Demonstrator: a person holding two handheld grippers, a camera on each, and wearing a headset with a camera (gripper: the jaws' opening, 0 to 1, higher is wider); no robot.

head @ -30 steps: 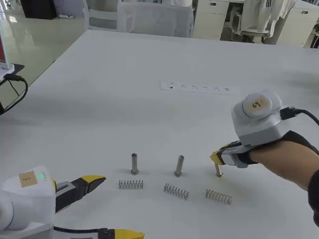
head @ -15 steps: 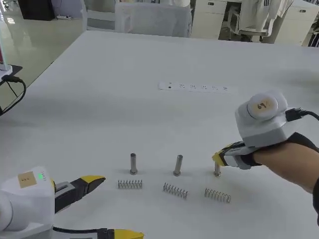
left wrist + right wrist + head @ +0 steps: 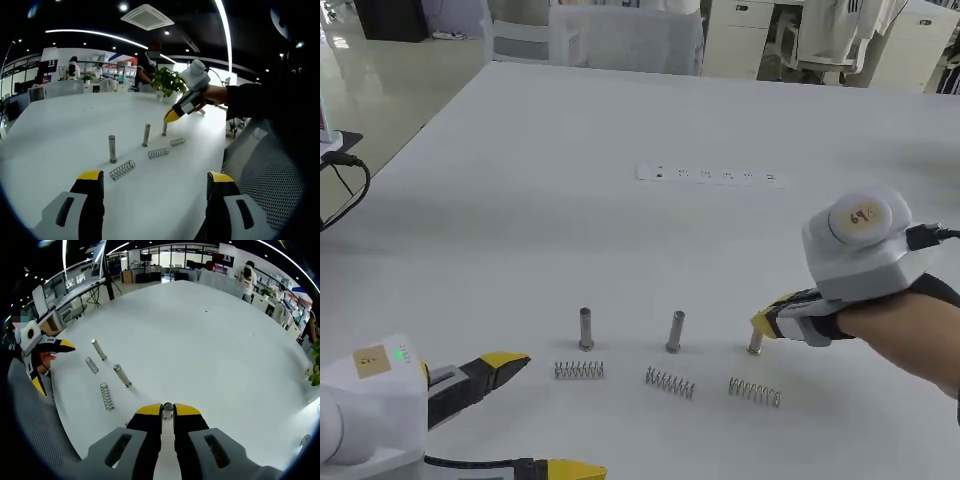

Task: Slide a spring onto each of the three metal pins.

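Nudges slightly toward 3 o'clock with the right gripper (image 3: 761, 324), jaws pinched shut on the top of the rightmost pin (image 3: 756, 345), left gripper (image 3: 155, 176) spread wide at 8 o'clock; probably best to free that tip, then thread on the spring (image 3: 755, 392) lying at its 6 o'clock, coils uncrushed.

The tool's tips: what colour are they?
Yellow; the right tool shows it best in the right gripper view.

white table (image 3: 570, 200) | three pins (image 3: 676, 331) | three springs (image 3: 670, 382) | perhaps socket strip (image 3: 708, 176)
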